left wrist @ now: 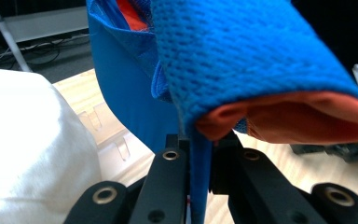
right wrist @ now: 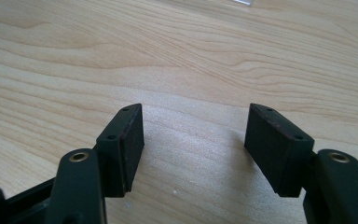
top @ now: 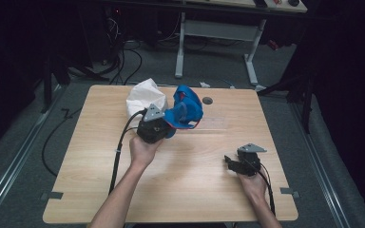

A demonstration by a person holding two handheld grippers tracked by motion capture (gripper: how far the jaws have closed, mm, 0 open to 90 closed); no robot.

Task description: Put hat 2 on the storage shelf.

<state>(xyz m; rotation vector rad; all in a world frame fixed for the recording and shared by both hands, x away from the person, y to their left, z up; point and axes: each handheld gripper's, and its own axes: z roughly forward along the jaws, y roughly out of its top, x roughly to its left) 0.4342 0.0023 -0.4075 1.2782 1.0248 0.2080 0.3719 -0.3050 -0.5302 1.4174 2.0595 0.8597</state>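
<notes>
The left claw (top: 164, 124) is pinching a fold of the blue garment (top: 186, 110), which hangs lifted above the desk (top: 195, 190) near the upper middle of the high view, just beside the white cloth (top: 145, 96). The right claw (top: 229, 161) sits low at lower right, spread, nothing between its pads. The garment lies up and left of it, so I'd say the left hand is much nearer.

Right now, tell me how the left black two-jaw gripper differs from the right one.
The left gripper is shut on the blue mesh cloth with orange lining; the right gripper is open, nothing between its jaws. The left is raised beside the white bag; the right sits low over the wooden table. Both are hand-held.
</notes>
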